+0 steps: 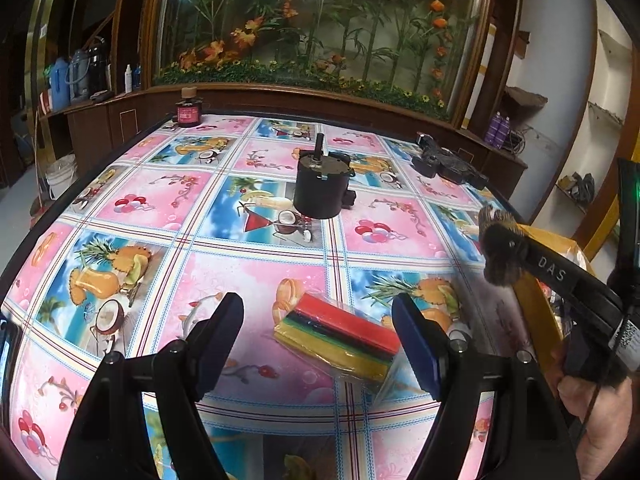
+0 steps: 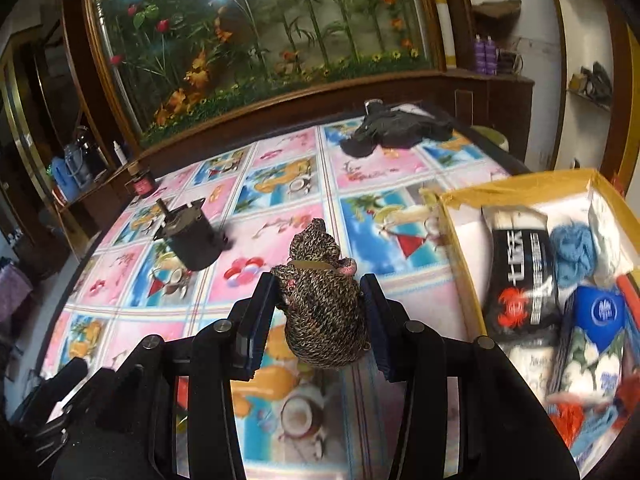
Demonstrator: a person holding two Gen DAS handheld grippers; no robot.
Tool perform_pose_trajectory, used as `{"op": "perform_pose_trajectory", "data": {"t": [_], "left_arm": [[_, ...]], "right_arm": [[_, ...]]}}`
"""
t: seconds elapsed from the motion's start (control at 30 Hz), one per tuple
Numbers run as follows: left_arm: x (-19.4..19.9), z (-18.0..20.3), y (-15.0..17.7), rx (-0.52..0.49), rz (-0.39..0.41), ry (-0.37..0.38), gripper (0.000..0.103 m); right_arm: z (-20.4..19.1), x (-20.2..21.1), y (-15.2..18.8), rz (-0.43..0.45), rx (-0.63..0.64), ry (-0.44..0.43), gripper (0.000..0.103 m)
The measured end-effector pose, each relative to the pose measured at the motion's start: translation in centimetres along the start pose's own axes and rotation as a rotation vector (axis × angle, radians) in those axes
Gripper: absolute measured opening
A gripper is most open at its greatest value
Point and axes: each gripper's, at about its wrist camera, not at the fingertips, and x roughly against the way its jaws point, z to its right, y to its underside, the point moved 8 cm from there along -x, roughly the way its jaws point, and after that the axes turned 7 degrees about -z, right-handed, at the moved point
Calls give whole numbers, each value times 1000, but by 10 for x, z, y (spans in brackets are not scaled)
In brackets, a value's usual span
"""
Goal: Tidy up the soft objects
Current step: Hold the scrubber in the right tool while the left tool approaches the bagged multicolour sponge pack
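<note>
My right gripper (image 2: 320, 300) is shut on a brown knitted ball of yarn (image 2: 320, 320), held above the table just left of the yellow cardboard box (image 2: 460, 248). The box holds several soft things: a black sock pack (image 2: 524, 276), blue yarn (image 2: 572, 252), a blue tissue pack (image 2: 600, 312). In the left wrist view the same yarn ball (image 1: 498, 248) shows at the right with the right gripper's arm. My left gripper (image 1: 320, 336) stands open low over the table, with a plastic-wrapped stack of red, black, green and yellow cloths (image 1: 340, 332) lying between its fingers, untouched.
A black motor (image 1: 320, 188) stands mid-table on the flowery tablecloth (image 1: 240, 272). A dark red bottle (image 1: 188, 110) sits at the far left corner, and black cloth with gear (image 2: 392, 128) lies at the far right. A wooden-framed plant display backs the table.
</note>
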Motion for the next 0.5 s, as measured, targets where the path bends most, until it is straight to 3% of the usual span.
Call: {"op": "perform_pose_trajectory", "data": {"t": [0.13, 0.5], "left_arm": [[-4, 10, 3, -40, -20, 0, 77], [0, 25, 7, -104, -13, 28, 77]], "right_arm": [[6, -6, -5, 66, 20, -5, 43], [9, -8, -3, 38, 34, -89, 43]]}}
